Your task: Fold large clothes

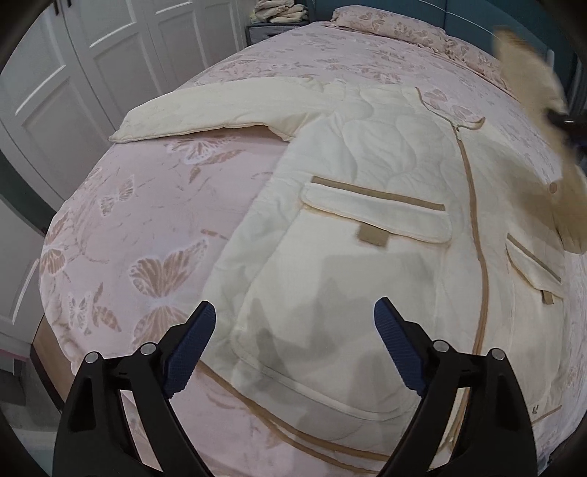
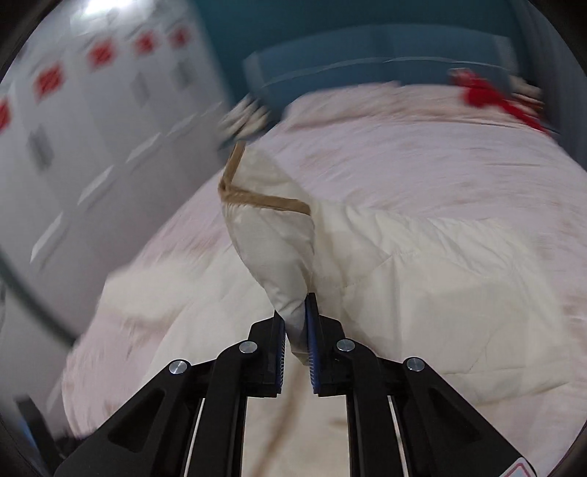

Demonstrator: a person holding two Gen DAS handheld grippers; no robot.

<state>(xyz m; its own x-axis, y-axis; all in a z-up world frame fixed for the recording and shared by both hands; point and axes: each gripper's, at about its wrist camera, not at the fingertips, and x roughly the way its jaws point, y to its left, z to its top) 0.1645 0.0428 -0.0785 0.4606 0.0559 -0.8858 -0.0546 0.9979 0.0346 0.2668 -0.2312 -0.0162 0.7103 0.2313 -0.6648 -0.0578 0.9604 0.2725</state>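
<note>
We see a cream quilted jacket (image 1: pixel 370 205) spread front-up on a bed covered by a pink bedspread (image 1: pixel 154 205) patterned with butterflies. In the left wrist view the jacket's long axis runs from the hem, nearest the camera at the bottom of the picture, up to the collar, which points toward the far end of the bed and a matching pillow (image 1: pixel 396 25). A tan-trimmed front opening (image 1: pixel 473 205) runs along that axis. One sleeve (image 1: pixel 205 110) stretches out flat to the left, roughly across the body's axis, its cuff toward a white wardrobe (image 1: pixel 73 69). Two flap pockets (image 1: pixel 378 216) with tan edging sit on either side of the opening.

Our left claw (image 1: pixel 295 319) hangs above the hem with its blue-padded fingers (image 1: pixel 198 337) standing wide apart and nothing between them.

Our right claw (image 2: pixel 295 319) has its fingers drawn narrow and pinches a fold of the cream fabric. In the right wrist view this gripped piece, the other sleeve (image 2: pixel 275 249), rises up and away from the claw, and its tan-bound cuff edge (image 2: pixel 264 200) points toward the far end of the bed. The rest of that view is heavily blurred. In the left wrist view the same raised fabric appears as a blurred tan shape at the upper right edge, lifted above the jacket's body.

Folded pale cloth (image 1: pixel 282 13) sits stacked beyond the far corner of the bed.
</note>
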